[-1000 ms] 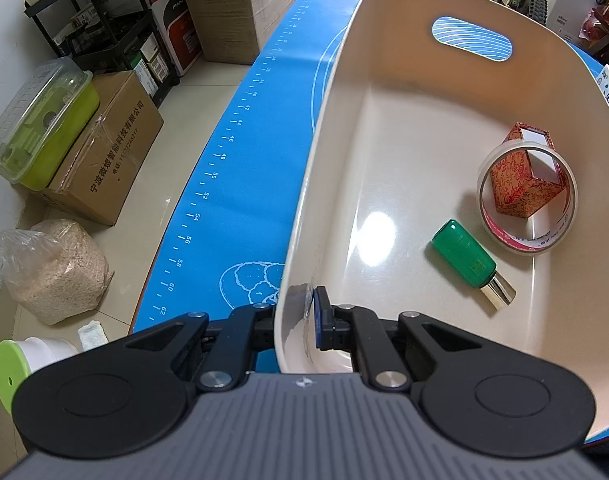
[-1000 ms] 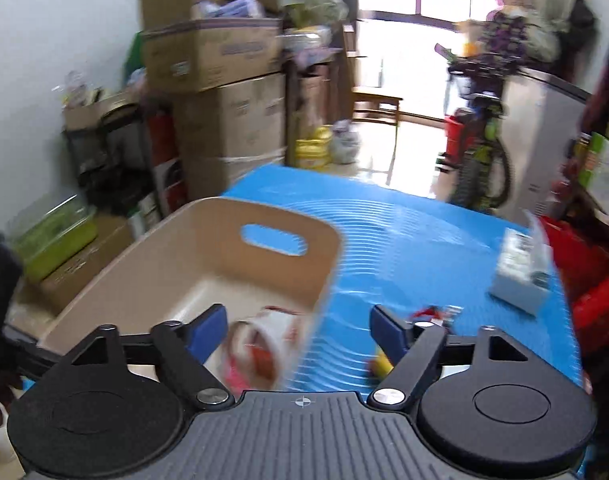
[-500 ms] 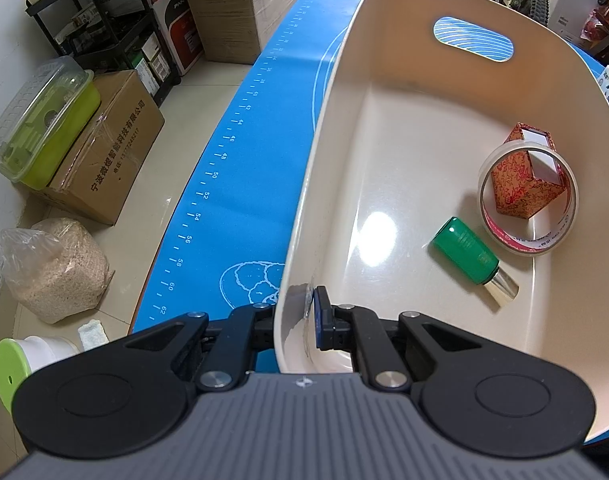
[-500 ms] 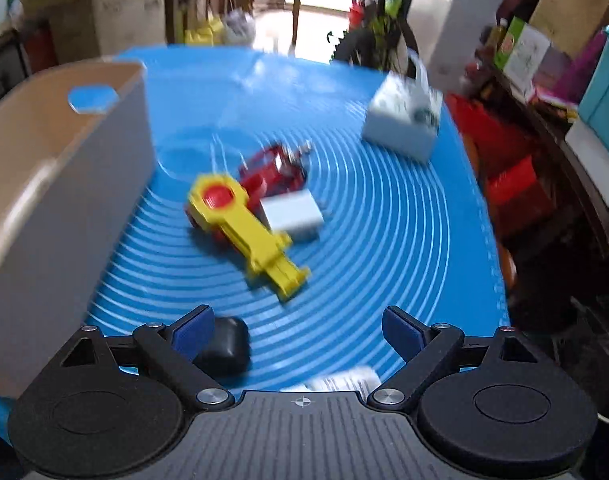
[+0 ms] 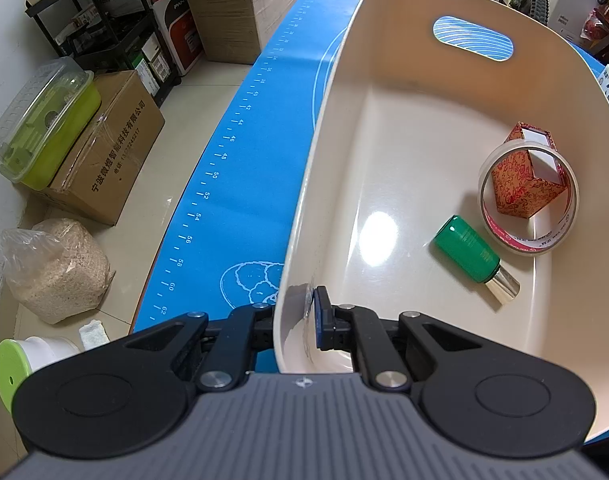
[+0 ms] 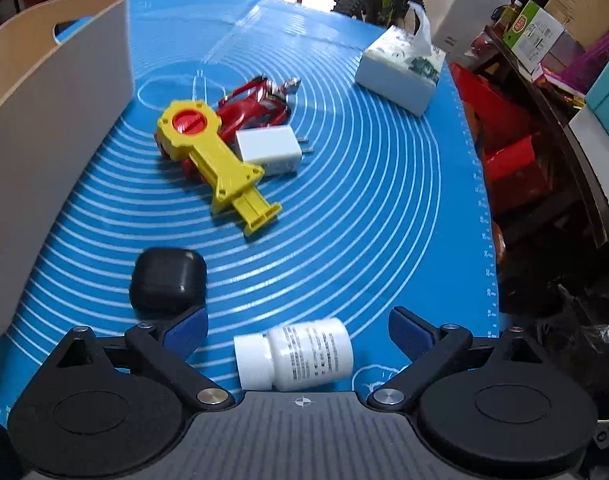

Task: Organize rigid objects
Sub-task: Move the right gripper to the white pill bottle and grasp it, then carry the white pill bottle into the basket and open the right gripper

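We see the left claw point(image 5: 304, 320) pinching the near wall of the bin point(image 5: 304, 184). Inside the bin, beyond the claw, lie a green bottle point(image 5: 470, 252) and a tape ring point(image 5: 520, 240) around a red box point(image 5: 524, 184). The right claw point(image 6: 298, 330) stands spread, its jaws having just been opening, over a white bottle point(image 6: 300, 354) lying on the blue tabletop point(image 6: 384, 200) right of the bin. A black case point(image 6: 166, 278) lies just beyond; farther off, a yellow toy point(image 6: 212, 156) touches a charger point(image 6: 268, 148).

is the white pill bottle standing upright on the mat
No, the white pill bottle lies on its side on the blue mat, cap pointing left.
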`<state>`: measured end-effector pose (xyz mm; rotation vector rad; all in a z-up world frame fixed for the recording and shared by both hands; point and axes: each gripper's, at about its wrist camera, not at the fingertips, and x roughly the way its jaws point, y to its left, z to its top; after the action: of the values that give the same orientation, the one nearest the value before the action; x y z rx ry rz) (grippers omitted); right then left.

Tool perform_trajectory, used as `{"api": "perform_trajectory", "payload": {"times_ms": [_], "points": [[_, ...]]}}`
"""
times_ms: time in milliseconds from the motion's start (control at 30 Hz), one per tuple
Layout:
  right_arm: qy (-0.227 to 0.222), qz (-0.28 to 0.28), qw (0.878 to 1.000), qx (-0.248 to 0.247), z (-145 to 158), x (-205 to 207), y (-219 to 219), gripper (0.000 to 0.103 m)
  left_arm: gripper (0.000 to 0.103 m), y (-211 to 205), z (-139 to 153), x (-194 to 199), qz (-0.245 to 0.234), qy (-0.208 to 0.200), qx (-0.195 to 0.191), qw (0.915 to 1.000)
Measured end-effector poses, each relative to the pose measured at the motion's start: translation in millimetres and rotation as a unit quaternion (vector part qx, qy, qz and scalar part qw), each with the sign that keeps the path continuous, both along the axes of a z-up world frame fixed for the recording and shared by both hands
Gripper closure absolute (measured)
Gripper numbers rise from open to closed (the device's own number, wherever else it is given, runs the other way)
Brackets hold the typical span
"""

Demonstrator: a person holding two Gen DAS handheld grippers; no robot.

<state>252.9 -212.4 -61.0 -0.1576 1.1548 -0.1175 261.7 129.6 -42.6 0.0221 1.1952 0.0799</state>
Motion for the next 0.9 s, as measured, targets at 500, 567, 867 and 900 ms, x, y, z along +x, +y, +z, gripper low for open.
{"api": "perform_trajectory", "payload": {"times_ms": [500, 567, 867, 900], "points": [[0.033, 0.003, 0.998, 0.058, -11, -5, -3, 0.039, 0.090, 0, 0, 0, 0.000, 0.000, 0.001, 1.0000], [0.027, 0.007, 0.998, 0.060, -6, -5, 1, 0.039, 0.090, 0, 0, 0, 0.000, 0.000, 0.001, 1.0000], [-0.117, 0.029, 0.990, 0.068, 76, 3, 30, 0.039, 0.090, -1, -1, 0, 0.000, 0.001, 0.004, 1.0000], [-0.137, 0.037, 0.987, 0.077, 86, 5, 37, 0.039, 0.090, 0, -1, 0, 0.000, 0.001, 0.004, 1.0000]]}}
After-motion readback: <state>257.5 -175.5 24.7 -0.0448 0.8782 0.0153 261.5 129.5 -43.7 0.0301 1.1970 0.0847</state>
